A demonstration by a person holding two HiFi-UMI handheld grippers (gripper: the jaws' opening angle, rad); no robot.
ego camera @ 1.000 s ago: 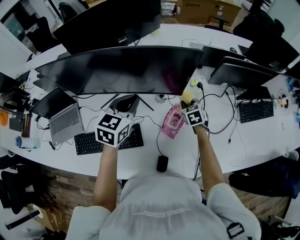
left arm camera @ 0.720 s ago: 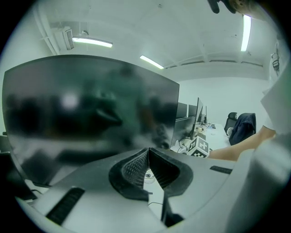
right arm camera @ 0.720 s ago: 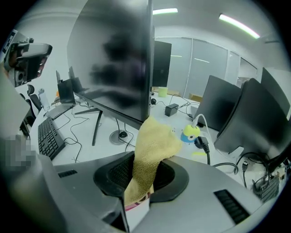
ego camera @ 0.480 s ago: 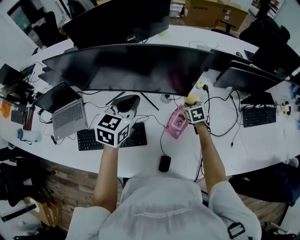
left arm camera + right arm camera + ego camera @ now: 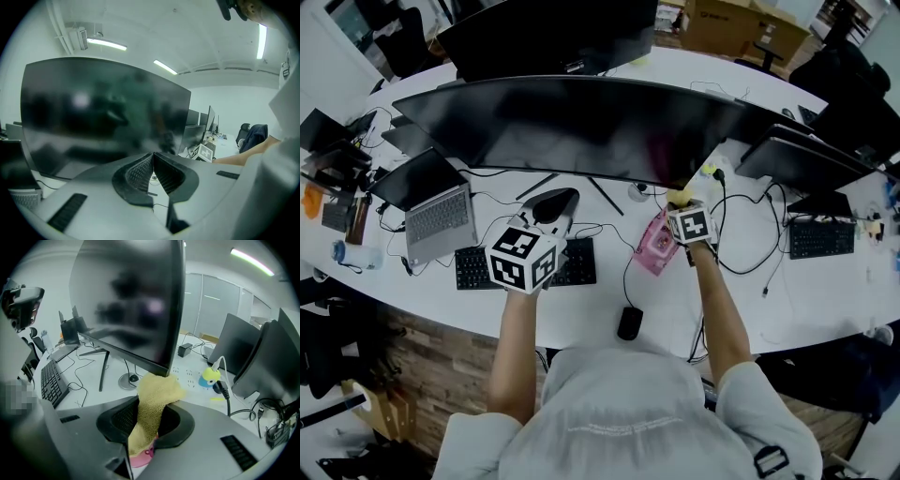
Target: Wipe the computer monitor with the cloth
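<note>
A wide curved black monitor (image 5: 572,127) stands across the white desk (image 5: 769,281); it fills the left gripper view (image 5: 103,108) and the right gripper view (image 5: 131,301). My right gripper (image 5: 680,202) is shut on a yellow cloth (image 5: 152,401), whose bunched top touches the monitor's lower right corner. The cloth (image 5: 678,196) peeks out above the right marker cube. My left gripper (image 5: 152,171) is shut with nothing between its jaws, held in front of the monitor's middle, above the keyboard (image 5: 525,265).
A pink packet (image 5: 653,243) lies just left of the right gripper. A mouse (image 5: 627,322) sits near the desk's front edge, a laptop (image 5: 436,217) at left. Cables, a small yellow-blue figure (image 5: 209,376) and more dark monitors (image 5: 797,155) crowd the right.
The right gripper with the cloth has edged up to the monitor's lower right corner. The head view has shifted slightly; the left gripper holds about the same spot.
</note>
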